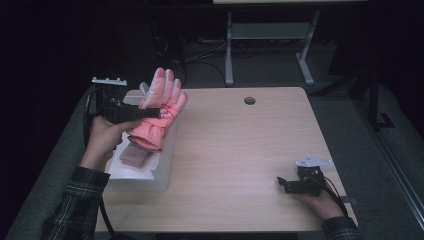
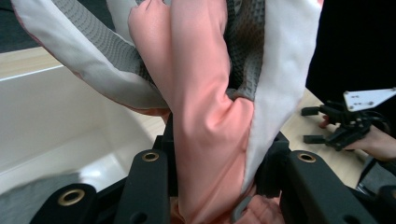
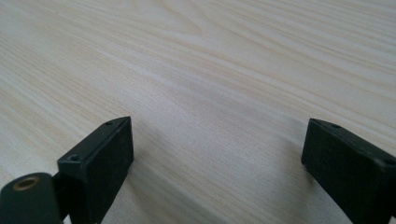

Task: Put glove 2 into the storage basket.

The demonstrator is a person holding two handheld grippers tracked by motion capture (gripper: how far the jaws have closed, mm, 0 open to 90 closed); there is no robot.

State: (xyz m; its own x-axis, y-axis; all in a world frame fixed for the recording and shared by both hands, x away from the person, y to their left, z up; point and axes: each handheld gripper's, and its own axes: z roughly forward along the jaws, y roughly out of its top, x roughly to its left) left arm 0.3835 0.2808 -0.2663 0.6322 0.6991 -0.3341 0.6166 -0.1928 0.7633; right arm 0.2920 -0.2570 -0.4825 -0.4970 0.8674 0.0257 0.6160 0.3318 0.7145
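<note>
High view: left gripper [image 1: 150, 113] clamps the pink glove [image 1: 161, 107] mid-length, held above the white bin [image 1: 165, 165] at the table's [image 1: 240, 150] left edge; glove's long axis runs fingers-up, cuff-down toward the bin.

Left gripper view: 2 jaws pinch the glove [image 2: 205, 116]; bin [image 2: 56, 121] lies below-left.

Right gripper view: right gripper [image 3: 215, 154] rests apart, nothing between, well away from the glove; left hand is nearer.

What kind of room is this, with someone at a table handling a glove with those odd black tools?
Probably a lab or workshop set up for recording hand work. A person sits at a plain wooden table in a dark room, holding a left gripper clamped on a pink glove. Loose cables lie on the floor behind.
</note>
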